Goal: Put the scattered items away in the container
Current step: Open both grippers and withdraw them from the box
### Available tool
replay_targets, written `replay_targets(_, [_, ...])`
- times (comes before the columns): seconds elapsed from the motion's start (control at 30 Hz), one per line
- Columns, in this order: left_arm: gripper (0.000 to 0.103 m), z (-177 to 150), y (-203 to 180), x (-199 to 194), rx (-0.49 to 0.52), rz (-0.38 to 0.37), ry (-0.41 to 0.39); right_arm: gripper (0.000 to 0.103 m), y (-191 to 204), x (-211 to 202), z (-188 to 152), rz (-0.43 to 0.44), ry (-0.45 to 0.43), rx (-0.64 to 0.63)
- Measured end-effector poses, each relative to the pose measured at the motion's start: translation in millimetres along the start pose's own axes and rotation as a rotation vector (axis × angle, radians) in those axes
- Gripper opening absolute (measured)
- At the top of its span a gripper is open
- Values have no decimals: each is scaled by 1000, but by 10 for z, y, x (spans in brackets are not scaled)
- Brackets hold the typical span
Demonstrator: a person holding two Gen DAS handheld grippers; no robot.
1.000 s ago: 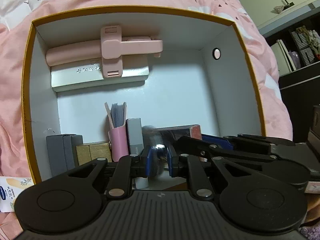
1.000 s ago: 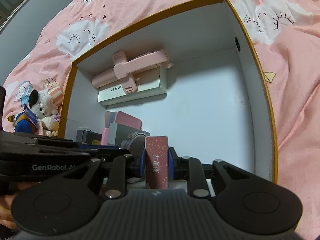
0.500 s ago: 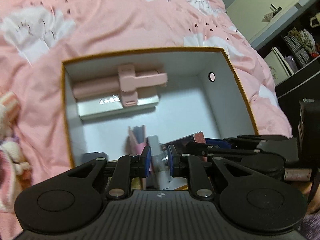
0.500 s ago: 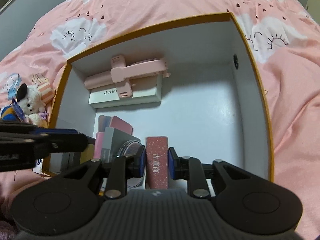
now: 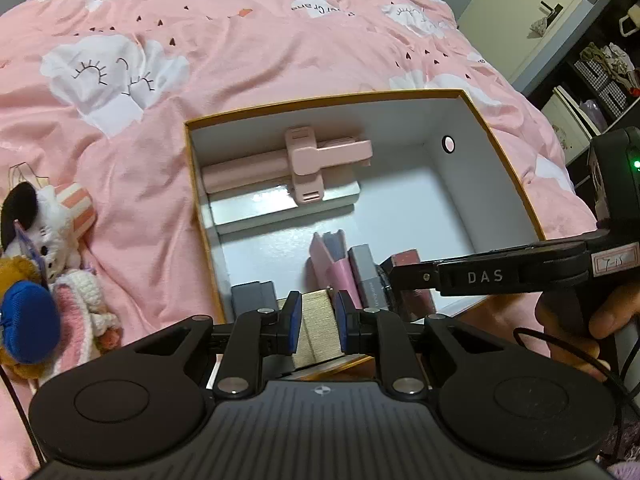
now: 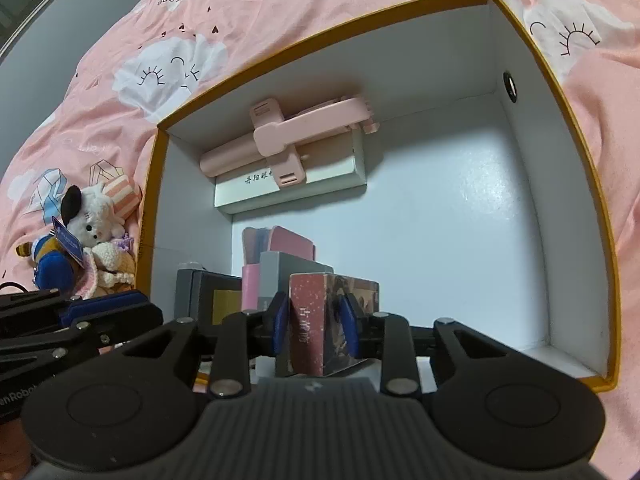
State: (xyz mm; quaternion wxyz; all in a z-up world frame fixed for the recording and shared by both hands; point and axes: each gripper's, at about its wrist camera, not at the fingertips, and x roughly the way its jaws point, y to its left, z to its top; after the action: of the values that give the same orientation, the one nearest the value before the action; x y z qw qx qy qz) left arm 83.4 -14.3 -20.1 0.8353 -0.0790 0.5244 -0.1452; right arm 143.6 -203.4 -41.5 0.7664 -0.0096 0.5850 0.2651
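Open rectangular cardboard box (image 5: pixel 504 168), smooth white inside, orange-yellow rim; lies on a soft pink duvet (image 5: pixel 240 40) printed with white clouds. Holds along its far wall a long glossy white carton (image 6: pixel 320 176), with a pale pink plastic stick with a crosswise clamp (image 6: pixel 280 144) lying on top. Carries along the near edge a packed row: matt dark grey case (image 5: pixel 252 296) in the near left corner, then a brushed-gold block (image 5: pixel 314 344), a pink sleeve of upright cards (image 5: pixel 328 256) and a slim grey upright carton (image 5: pixel 366 276).

Right gripper (image 6: pixel 314 320): clamps a dark red glossy carton with pale characters (image 6: pixel 308 304) between its blue pads, upright, low inside the box at the row's right end, just beside the grey carton.

Left gripper (image 5: pixel 316 322): pads a narrow gap apart, the gold block filling that gap in view; cannot tell whether gripped or merely seen behind. Hovers at the near left corner.

Blocks part of the red carton in the left wrist view: the right gripper's black arm, reaching across the near right corner.

Left of the box on the duvet, well apart: a fluffy white plush with a black ear (image 5: pixel 36 240) and a blue-and-brown plush (image 5: pixel 24 316).
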Motion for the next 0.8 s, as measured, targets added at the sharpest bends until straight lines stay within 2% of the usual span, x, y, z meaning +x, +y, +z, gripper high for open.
replay_targets(0.33, [22,-87,107,-38,-8,21,-18,38,-36,12,-79,-4,-21,26])
replay_targets(0.6, [27,-153,76,-156,1,38,-84,51,123,-304,-188,-69,-194,-80])
replay_targets(0.67, [27,-177,81,-186,-3,56,-98,55,182,-372,-237,-66,-242,-104])
replay_targets(0.8, [29,-216,115,-292,-13,115,-142,56,331,-433,-343,-41,-325,-164])
